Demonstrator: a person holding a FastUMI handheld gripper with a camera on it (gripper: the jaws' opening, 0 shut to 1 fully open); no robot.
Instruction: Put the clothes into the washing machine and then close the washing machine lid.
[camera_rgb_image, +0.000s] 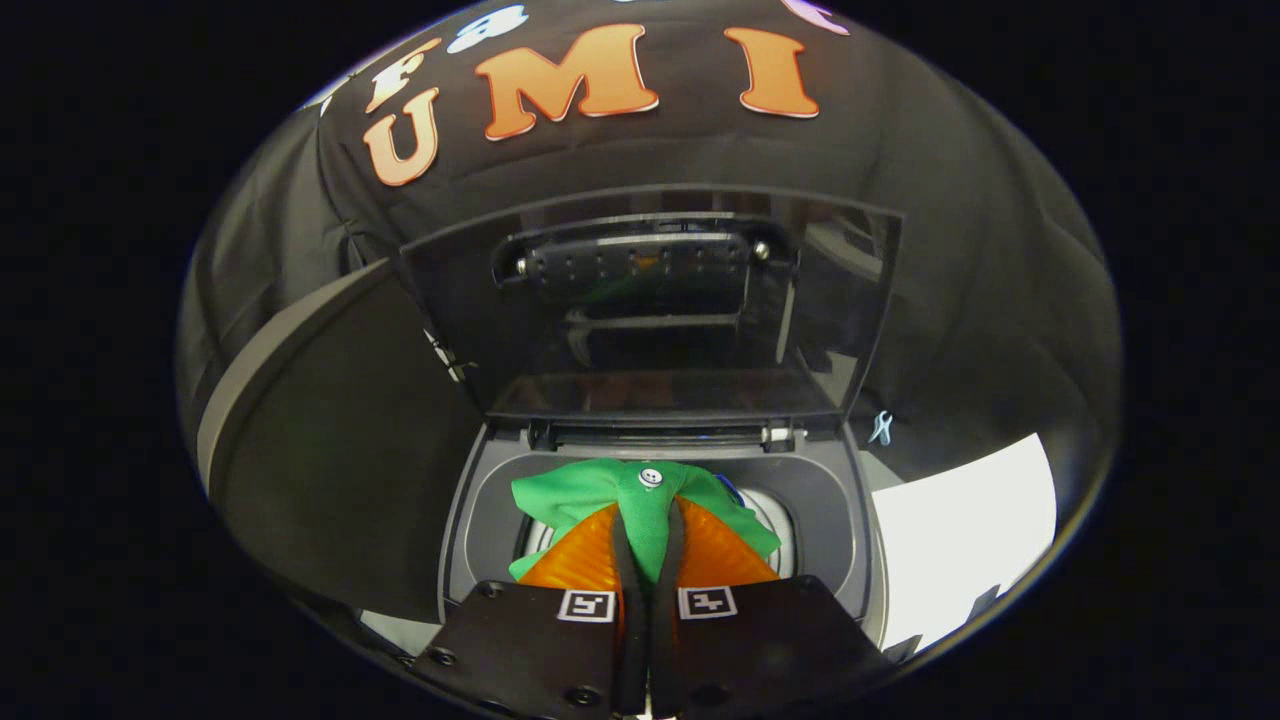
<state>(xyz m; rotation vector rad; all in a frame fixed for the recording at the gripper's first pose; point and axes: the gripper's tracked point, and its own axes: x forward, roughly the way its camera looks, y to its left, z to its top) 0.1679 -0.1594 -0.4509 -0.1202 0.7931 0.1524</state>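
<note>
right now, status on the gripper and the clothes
Gripper shut on the green cloth, fingers pinching it. Cloth hangs over the washer opening, not yet dropped in. Lid up and open. Nothing blocking the drum.

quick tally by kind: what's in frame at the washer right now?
Washer: 1
Lid, open and upright: 1
Green garment, pinched between the fingers over the drum opening: 1
Gripper, shut on the garment: 1
Total: 4
</note>
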